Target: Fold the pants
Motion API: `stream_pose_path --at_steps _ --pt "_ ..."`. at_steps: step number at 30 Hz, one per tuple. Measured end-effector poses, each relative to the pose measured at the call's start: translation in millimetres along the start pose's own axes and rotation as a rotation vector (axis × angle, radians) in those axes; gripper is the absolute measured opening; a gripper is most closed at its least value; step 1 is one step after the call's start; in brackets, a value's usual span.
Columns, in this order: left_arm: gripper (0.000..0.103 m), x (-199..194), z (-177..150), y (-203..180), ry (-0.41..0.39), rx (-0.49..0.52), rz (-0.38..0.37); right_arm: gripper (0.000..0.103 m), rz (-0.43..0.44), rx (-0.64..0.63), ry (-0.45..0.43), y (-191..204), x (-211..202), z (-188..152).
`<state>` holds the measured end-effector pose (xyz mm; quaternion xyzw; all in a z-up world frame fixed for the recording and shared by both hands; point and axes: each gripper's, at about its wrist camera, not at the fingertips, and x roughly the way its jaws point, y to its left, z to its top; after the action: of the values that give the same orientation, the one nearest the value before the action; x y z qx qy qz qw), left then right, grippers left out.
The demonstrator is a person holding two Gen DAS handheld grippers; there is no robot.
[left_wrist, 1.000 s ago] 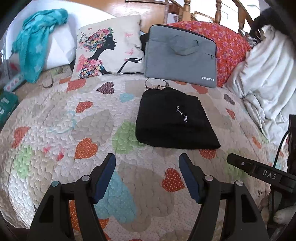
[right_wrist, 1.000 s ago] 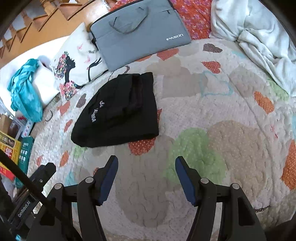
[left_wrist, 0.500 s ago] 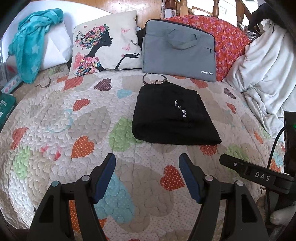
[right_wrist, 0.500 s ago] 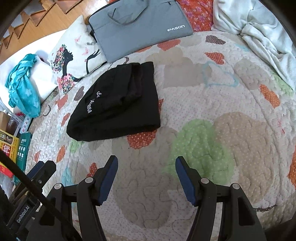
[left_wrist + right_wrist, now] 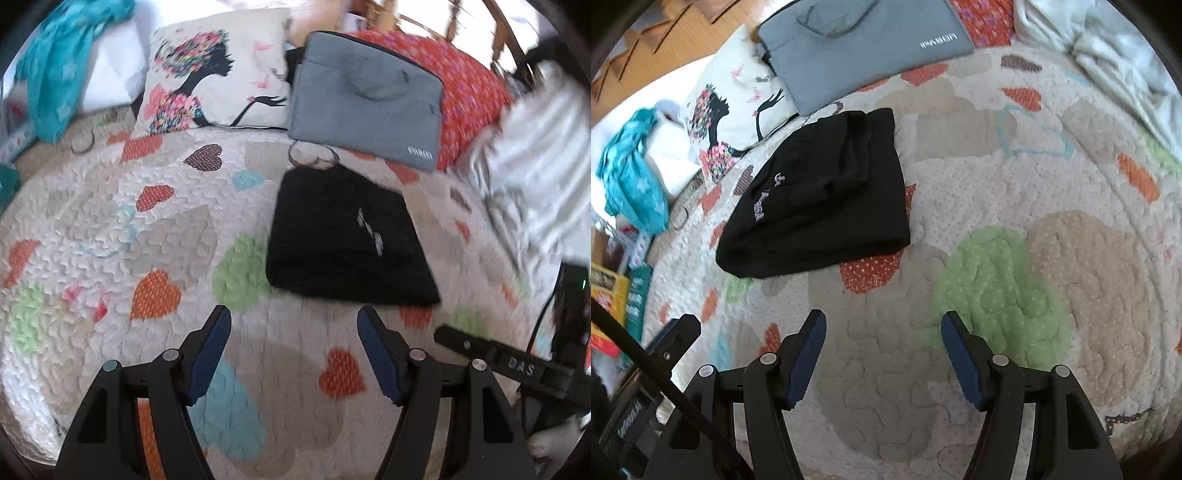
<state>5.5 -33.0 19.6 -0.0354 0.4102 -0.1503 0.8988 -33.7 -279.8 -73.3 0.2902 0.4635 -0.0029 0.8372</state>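
Left wrist view: one pair of black pants (image 5: 349,240) lies folded into a compact rectangle on the heart quilt (image 5: 110,229), just in front of one grey laptop bag (image 5: 364,96). Left gripper (image 5: 294,343) is spread wide, holding nothing. Folding looks finished.

Right wrist view: right gripper (image 5: 882,345) gapes empty, pants (image 5: 820,206) apart from it. Next: probably only withdraw. One printed pillow (image 5: 733,107).

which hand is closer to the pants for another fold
Left, marginally. The pants lie just past the open left gripper, slightly right. From the open right gripper they sit farther, off left.
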Motion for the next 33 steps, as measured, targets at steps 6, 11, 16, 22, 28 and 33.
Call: stream_pose_path --at_steps 6,11,16,22,28,33 --pt "0.070 35 49 41 0.032 -0.179 -0.028 0.070 0.059 0.101 0.034 -18 13 44" --pt "0.070 83 52 57 0.152 -0.263 -0.052 0.065 0.122 0.109 0.093 -13 43 58" --pt "0.070 92 45 51 0.182 -0.311 -0.159 0.017 0.173 0.071 0.104 -6 50 60" --pt "0.070 96 32 2 0.220 -0.147 -0.158 0.012 0.145 0.038 0.078 -3 47 71" --pt "0.070 90 20 -32 0.204 0.026 -0.079 0.012 0.043 -0.020 0.042 -4 46 73" --pt "0.070 74 21 -18 0.229 -0.034 -0.181 0.032 -0.089 -0.042 -0.060 -7 27 75"
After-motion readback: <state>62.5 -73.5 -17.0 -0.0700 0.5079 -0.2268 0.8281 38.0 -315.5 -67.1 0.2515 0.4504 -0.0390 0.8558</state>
